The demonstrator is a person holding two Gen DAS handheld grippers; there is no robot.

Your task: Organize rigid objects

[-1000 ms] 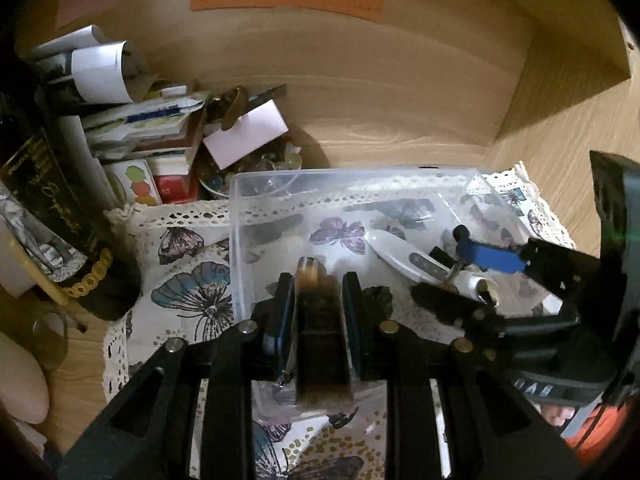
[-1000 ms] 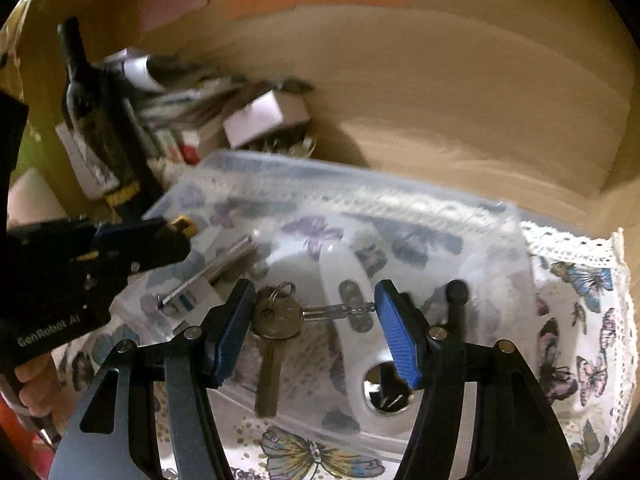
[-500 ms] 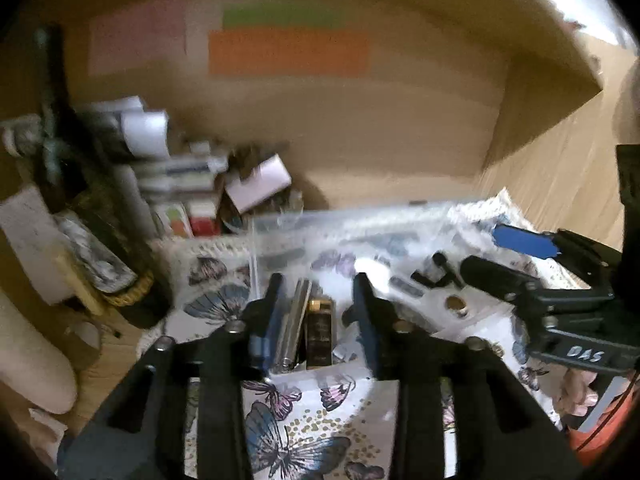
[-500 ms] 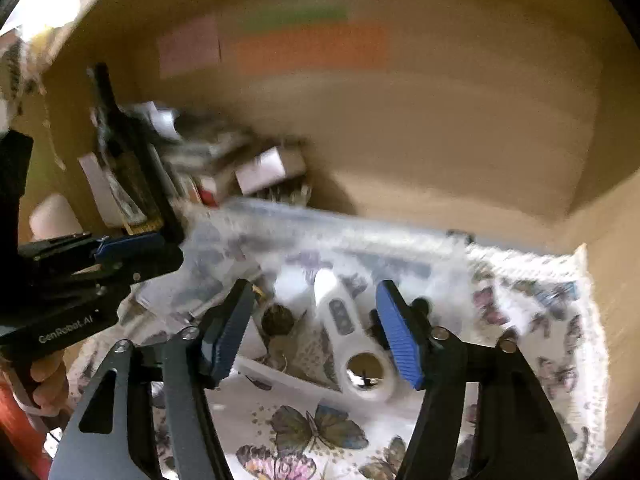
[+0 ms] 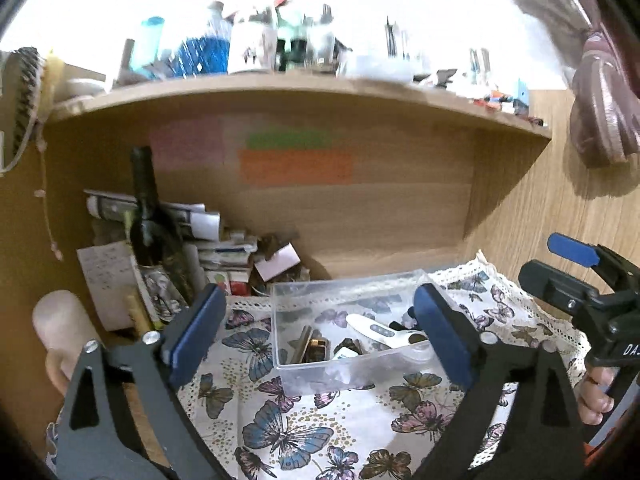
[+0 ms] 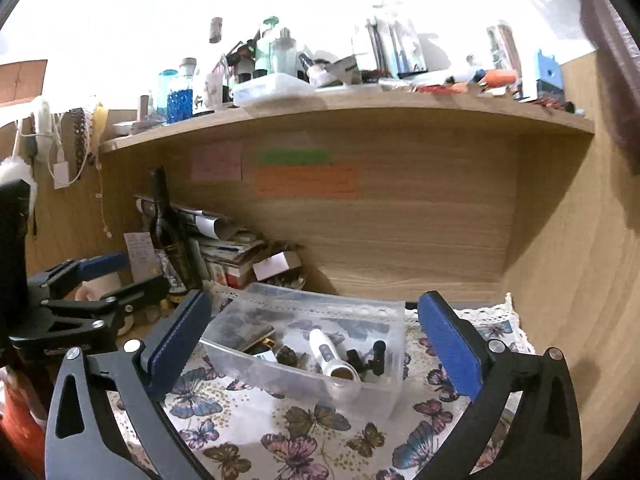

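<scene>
A clear plastic box (image 5: 280,320) (image 6: 384,392) stands on a butterfly-print cloth (image 5: 288,436) (image 6: 304,448). Inside lie a white flashlight-like device (image 5: 380,330) (image 6: 332,360), a dark brown lighter (image 5: 316,350) (image 6: 260,346), a metal bar (image 5: 301,344), a black part (image 6: 370,356) and other small items. My left gripper (image 5: 316,334) is open and empty, pulled back above and in front of the box. My right gripper (image 6: 312,342) is open and empty, also back from the box. Each gripper shows in the other view (image 5: 576,280) (image 6: 104,284).
A dark wine bottle (image 5: 150,224) (image 6: 168,240), rolled papers and stacked small boxes (image 5: 224,252) crowd the back left corner. A wooden back wall with coloured sticky notes (image 5: 296,166) and a cluttered shelf (image 6: 360,100) are above. A wooden side wall (image 6: 580,280) is right.
My left gripper let go of the brown lighter into the box and opened wide. Both grippers rose and pulled back from the box, so the shelf above came into view.
</scene>
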